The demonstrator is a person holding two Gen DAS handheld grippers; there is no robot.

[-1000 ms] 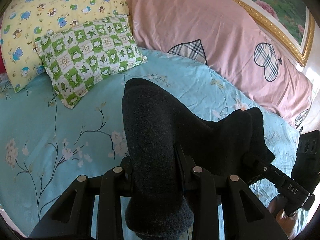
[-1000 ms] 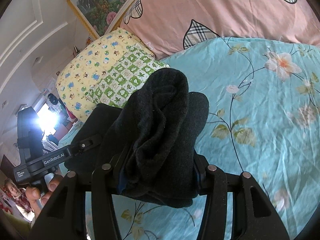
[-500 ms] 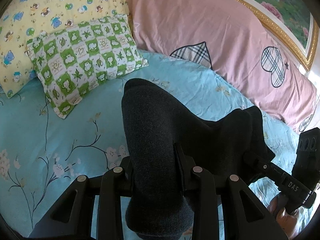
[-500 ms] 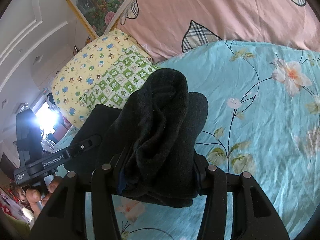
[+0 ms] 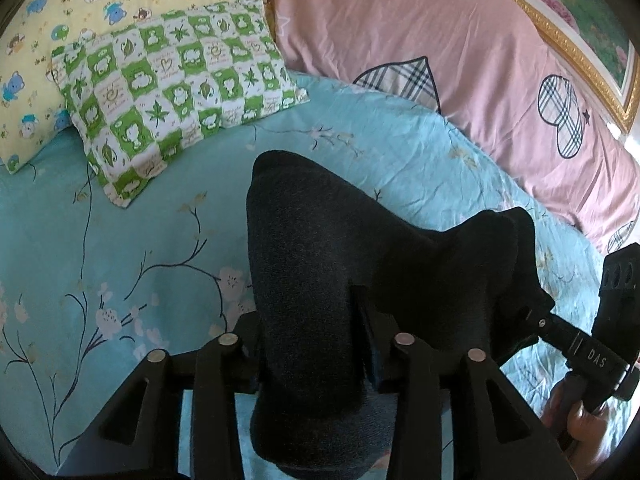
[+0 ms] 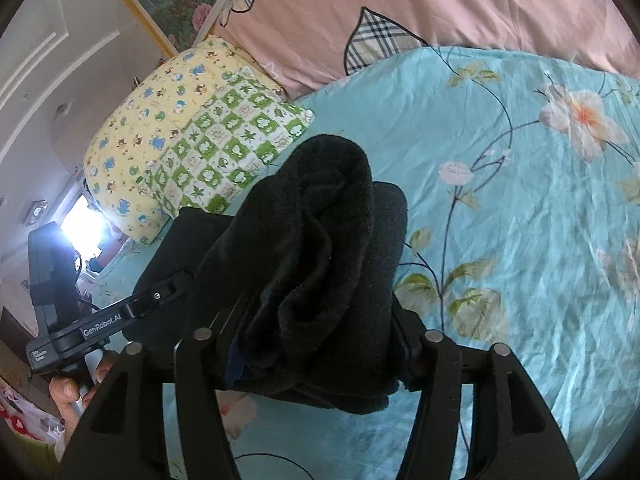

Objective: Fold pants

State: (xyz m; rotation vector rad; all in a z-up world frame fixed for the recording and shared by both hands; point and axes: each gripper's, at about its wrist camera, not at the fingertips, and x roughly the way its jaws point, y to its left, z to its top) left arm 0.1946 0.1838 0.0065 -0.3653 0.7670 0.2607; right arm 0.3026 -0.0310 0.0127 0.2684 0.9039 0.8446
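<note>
The dark pants [image 5: 320,220] are bunched into a thick fold that hangs between both grippers above the teal floral sheet [image 5: 120,240]. My left gripper [image 5: 308,312] has the left end of the fold between its fingers. Its jaws are opening, but the cloth still fills the gap. My right gripper [image 6: 316,316] has the other end of the pants [image 6: 320,200]. Its jaws are opening too, with cloth packed between them. Each gripper also shows in the other's view: the right gripper [image 5: 560,336] and the left gripper [image 6: 120,312].
A green-checked pillow [image 5: 176,92] lies on a yellow cartoon pillow [image 5: 80,12] at the head of the bed. A pink quilt with plaid hearts [image 5: 440,40] lines the far side under a gold-framed picture [image 5: 580,8]. A person's hand [image 6: 68,396] holds the left gripper.
Both grippers have sunk toward the sheet and moved nearer the pillows, carrying the pants with them. The fingers of each stand slightly wider than before.
</note>
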